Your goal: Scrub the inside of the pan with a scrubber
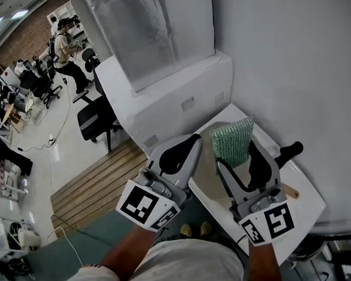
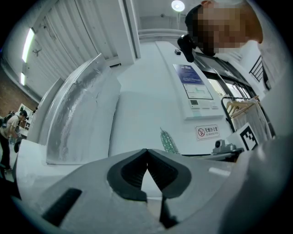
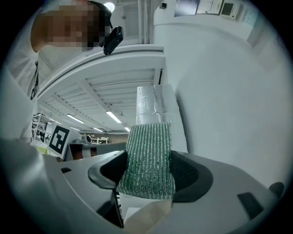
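My right gripper [image 1: 240, 153] is shut on a green mesh scrubber [image 1: 233, 141], which stands upright between the pads [image 3: 149, 160]. The left gripper [image 1: 190, 145], just to its left at the same height, is shut with its tips touching [image 2: 146, 151] and nothing between them. The scrubber shows edge-on [image 2: 168, 141] from the left gripper view. Under both grippers, on the white table [image 1: 304, 202], a beige pan interior [image 1: 206, 174] and a black handle [image 1: 290, 151] peek out. The rest of the pan is hidden.
A small wooden piece [image 1: 292, 193] lies on the table near the right gripper. A white wall [image 1: 297, 61] rises close behind, with a frosted window and white ledge [image 1: 166, 89] to the left. Office chairs [image 1: 94, 118] and a person [image 1: 66, 49] are further left.
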The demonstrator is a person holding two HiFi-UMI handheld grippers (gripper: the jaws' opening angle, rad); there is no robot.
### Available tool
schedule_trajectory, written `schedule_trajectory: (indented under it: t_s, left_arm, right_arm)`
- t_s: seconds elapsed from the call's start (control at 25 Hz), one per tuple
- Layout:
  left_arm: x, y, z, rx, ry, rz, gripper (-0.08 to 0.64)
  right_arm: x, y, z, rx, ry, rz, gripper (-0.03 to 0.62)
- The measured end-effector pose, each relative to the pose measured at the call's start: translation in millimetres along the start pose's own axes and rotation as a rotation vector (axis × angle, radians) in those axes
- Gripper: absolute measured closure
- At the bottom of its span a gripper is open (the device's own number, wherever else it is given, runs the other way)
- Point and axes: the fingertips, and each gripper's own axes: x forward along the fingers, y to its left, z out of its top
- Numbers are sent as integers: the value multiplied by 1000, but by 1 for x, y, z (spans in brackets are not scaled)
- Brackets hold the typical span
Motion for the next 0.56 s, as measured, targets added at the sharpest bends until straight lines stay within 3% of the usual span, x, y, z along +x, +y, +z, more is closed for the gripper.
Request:
schedule_trajectory:
  t_s: [0.56]
  left_arm:
    - [0,1,2,-6,1,-12,543]
  right_arm:
    - [2,3,-1,-5,23,-8,288]
